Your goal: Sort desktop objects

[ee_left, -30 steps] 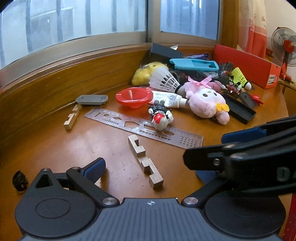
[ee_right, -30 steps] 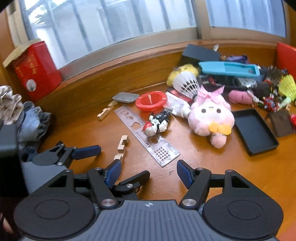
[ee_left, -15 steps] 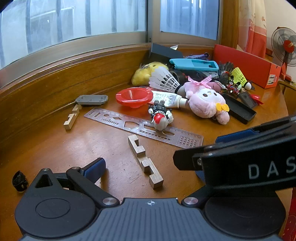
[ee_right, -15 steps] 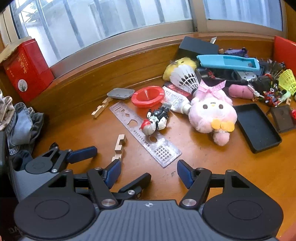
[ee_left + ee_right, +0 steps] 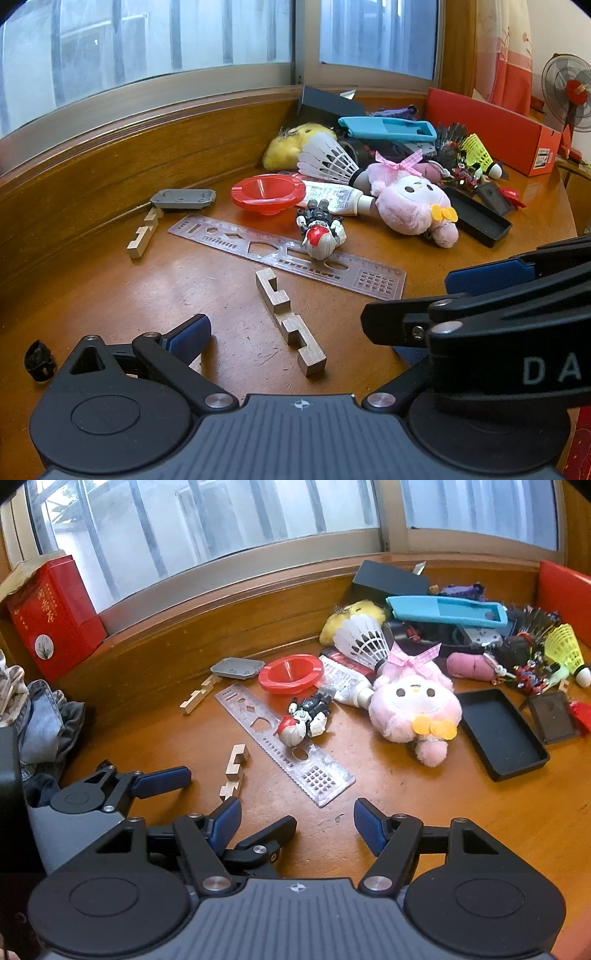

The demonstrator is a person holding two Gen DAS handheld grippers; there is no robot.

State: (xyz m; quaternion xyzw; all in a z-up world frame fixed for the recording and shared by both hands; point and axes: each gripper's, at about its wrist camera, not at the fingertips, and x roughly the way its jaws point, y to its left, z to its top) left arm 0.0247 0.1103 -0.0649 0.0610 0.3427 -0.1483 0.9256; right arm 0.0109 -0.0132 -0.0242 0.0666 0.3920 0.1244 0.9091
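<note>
A notched wooden puzzle bar lies on the wooden desk just ahead of both grippers. My left gripper is open and empty, low over the desk; it also shows in the right wrist view. My right gripper is open and empty, crossing the left wrist view at the right. Beyond lie a clear stencil ruler, a small robot figure, a red dish and a pink plush.
A second wooden bar and a grey plate lie by the back wall. A black tray, shuttlecocks, a yellow plush, a blue case and small toys crowd the back right. A red box and clothes sit left.
The right gripper has shifted a little forward and up over the desk; in the left wrist view it has moved back to the right. The objects have not moved.
</note>
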